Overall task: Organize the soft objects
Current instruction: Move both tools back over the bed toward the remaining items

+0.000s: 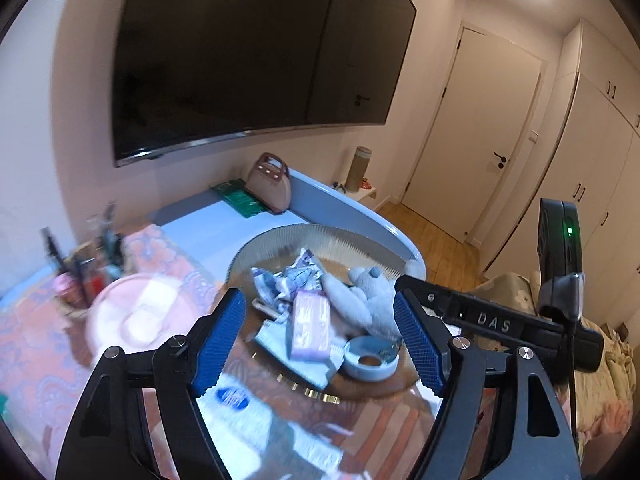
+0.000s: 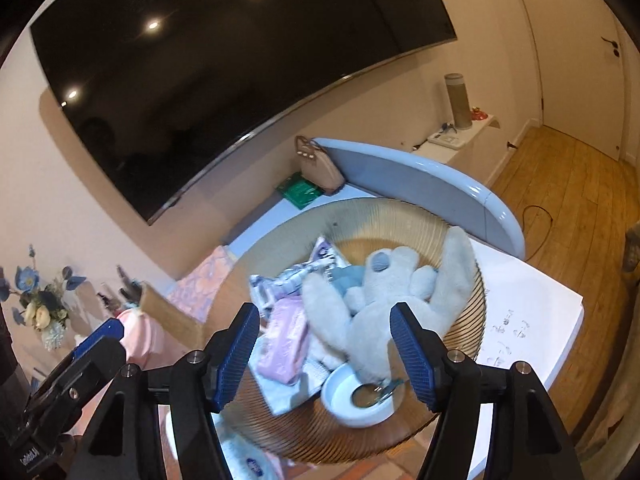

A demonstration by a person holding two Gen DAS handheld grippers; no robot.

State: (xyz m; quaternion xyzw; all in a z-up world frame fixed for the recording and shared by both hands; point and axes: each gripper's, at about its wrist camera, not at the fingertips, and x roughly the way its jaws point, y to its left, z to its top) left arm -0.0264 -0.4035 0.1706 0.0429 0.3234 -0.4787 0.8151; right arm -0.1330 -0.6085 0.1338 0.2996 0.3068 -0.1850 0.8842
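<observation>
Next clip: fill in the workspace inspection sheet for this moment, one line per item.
Surface: table with a patterned pink cloth and a white sheet with handwriting.
Job's things: ribbed glass bowl holds a plush bear, a pink packet, crumpled wrappers and a small white dish.
Clutter: pink handbag, green book, flower bunch, tall flask.
Grippers: left gripper and right gripper both open, empty, over the bowl.
Cables: one dark cable on the wood floor.
Surroundings: large dark wall screen, white door, cupboards.
</observation>
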